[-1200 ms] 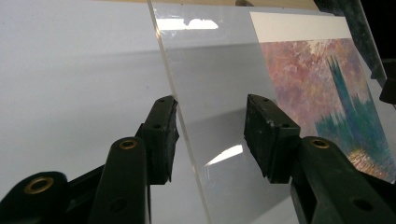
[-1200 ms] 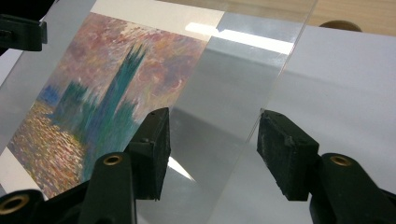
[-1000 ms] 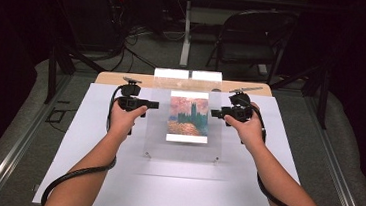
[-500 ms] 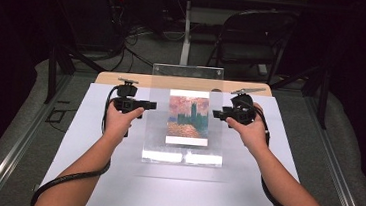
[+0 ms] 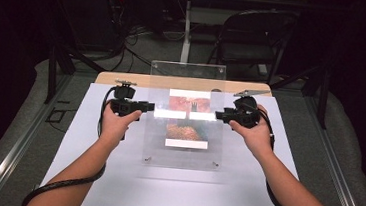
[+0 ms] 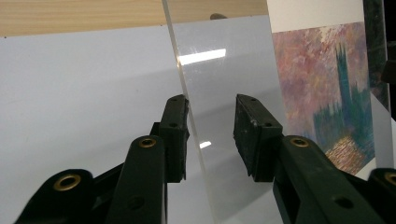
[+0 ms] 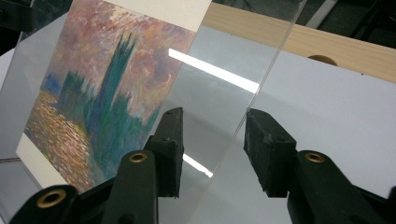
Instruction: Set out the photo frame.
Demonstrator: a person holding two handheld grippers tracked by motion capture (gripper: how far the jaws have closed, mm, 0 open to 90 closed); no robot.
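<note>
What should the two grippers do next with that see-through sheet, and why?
Probably finish closing on it. The clear sheet is tilted up over the painting print, and its edges sit between the jaws of the left gripper and the right gripper. Both have just been closing, yet a gap shows beside each edge, so the hold looks loose.

Clear acrylic sheet, rectangular, with a small fastener at each corner, raised off the white table surface and tilted, its far edge higher than its near edge. Its left and right edges each stand between a pair of black jaws. Bright strips of reflected light cross its face. Beneath it lies a painted print with white margins, flat on the table, showing dark teal towers against a pink-orange sky above glittering water.
</note>
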